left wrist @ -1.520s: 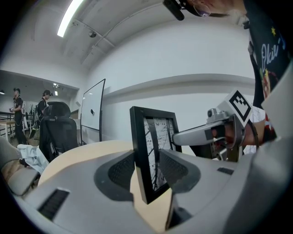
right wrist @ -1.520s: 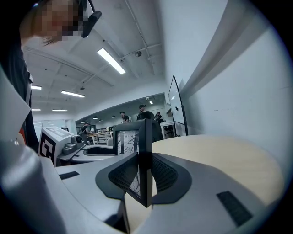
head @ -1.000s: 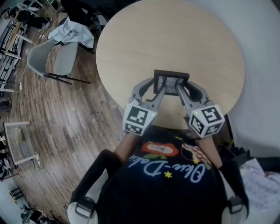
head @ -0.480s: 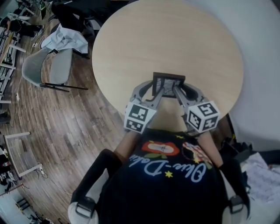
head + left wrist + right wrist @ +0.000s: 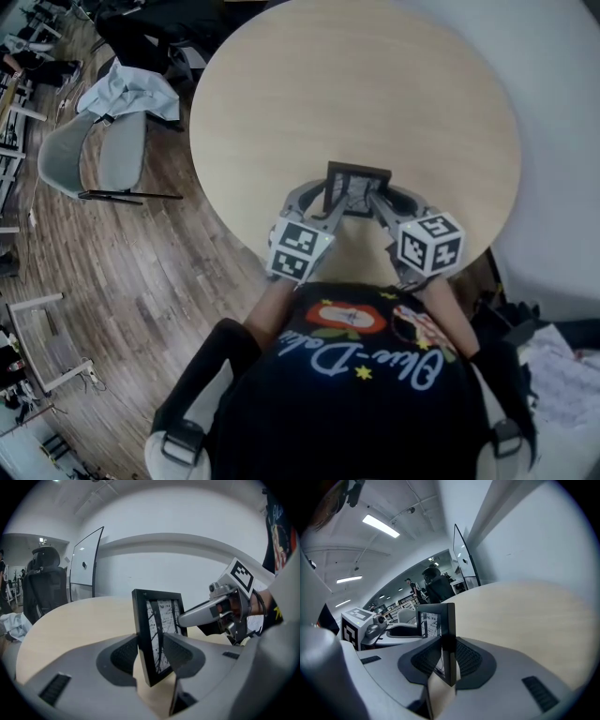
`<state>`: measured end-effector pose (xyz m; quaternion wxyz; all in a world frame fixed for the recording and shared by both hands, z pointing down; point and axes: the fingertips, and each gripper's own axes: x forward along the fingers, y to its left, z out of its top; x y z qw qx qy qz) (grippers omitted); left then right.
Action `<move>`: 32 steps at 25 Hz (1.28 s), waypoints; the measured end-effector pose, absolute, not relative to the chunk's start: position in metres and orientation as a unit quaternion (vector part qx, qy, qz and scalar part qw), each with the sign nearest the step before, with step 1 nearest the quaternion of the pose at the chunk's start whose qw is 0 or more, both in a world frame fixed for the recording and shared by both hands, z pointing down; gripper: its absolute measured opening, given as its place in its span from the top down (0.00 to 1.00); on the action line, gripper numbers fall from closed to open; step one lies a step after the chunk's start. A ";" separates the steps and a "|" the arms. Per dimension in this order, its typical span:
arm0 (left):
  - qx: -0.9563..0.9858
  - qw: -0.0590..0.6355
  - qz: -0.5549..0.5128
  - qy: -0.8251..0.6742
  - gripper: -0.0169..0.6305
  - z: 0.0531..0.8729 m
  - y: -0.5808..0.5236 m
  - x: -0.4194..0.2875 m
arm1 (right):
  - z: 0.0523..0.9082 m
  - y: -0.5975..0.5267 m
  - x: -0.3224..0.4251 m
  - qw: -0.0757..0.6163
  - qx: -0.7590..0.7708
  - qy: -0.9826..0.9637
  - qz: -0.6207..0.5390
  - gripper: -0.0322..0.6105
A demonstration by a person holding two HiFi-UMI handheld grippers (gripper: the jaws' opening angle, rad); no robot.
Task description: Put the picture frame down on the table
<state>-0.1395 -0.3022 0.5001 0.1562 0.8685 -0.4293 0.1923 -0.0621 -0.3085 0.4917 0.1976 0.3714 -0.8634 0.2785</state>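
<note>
A small black picture frame (image 5: 355, 189) with a black-and-white print stands upright above the near edge of the round wooden table (image 5: 356, 84). My left gripper (image 5: 330, 201) is shut on the frame's left edge, and my right gripper (image 5: 377, 202) is shut on its right edge. In the left gripper view the picture frame (image 5: 157, 630) sits between the grey pads, with the right gripper (image 5: 185, 618) reaching in from the right. The right gripper view has the frame (image 5: 445, 634) edge-on between its pads. Whether the frame's bottom touches the table is hidden.
A grey chair (image 5: 98, 155) with a light cloth (image 5: 127, 89) over it stands on the wood floor left of the table. A white wall runs behind the table on the right. The table top beyond the frame is bare.
Both grippers with the frame have drawn slightly closer to my body and to the table's near edge. The grips have not changed.
</note>
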 end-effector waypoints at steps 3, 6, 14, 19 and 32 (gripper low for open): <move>0.869 0.167 0.203 -0.420 0.74 0.510 -0.306 -0.137 | 0.503 -0.312 -0.059 0.204 0.370 -0.856 0.299 0.83; 0.868 0.179 0.211 -0.413 0.74 0.518 -0.309 -0.134 | 0.511 -0.316 -0.056 0.210 0.368 -0.848 0.319 0.83; 0.862 0.210 0.207 -0.412 0.74 0.532 -0.318 -0.138 | 0.522 -0.329 -0.060 0.216 0.369 -0.838 0.338 0.83; 0.861 0.213 0.211 -0.411 0.73 0.539 -0.322 -0.134 | 0.529 -0.334 -0.057 0.216 0.385 -0.831 0.339 0.83; 0.854 0.225 0.217 -0.415 0.71 0.551 -0.331 -0.136 | 0.543 -0.345 -0.058 0.238 0.423 -0.815 0.316 0.82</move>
